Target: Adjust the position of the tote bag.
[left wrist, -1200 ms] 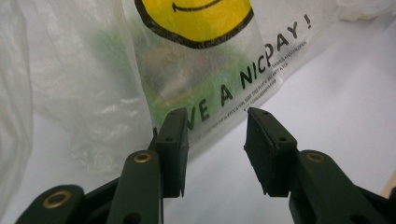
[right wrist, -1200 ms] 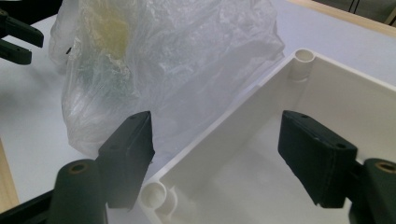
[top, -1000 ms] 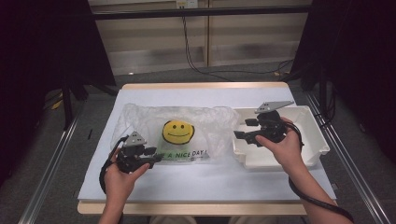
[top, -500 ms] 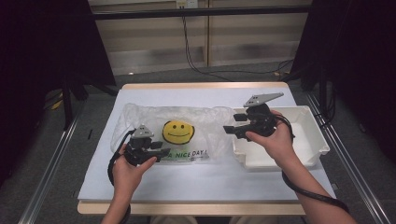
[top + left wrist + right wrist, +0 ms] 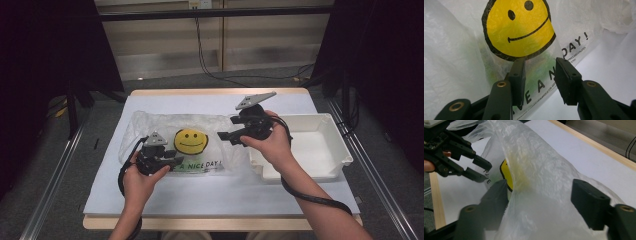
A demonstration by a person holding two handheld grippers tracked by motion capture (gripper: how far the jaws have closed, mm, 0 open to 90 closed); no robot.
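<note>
A: Plastic bag (image 5: 165, 137) flat on counter (image 5: 210, 185), left of white bin (image 5: 332, 167). Left hand-held gripper (image 5: 540, 75) part-open, film between pads, unpinched.

B: Right hand-held gripper (image 5: 537, 202) just widened around raised fold. Close on one layer only.

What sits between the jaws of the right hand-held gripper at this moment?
A raised fold of the clear plastic bag stands between the open jaws of the right hand-held gripper, seen in the right gripper view; the pads are not pressing it.
</note>
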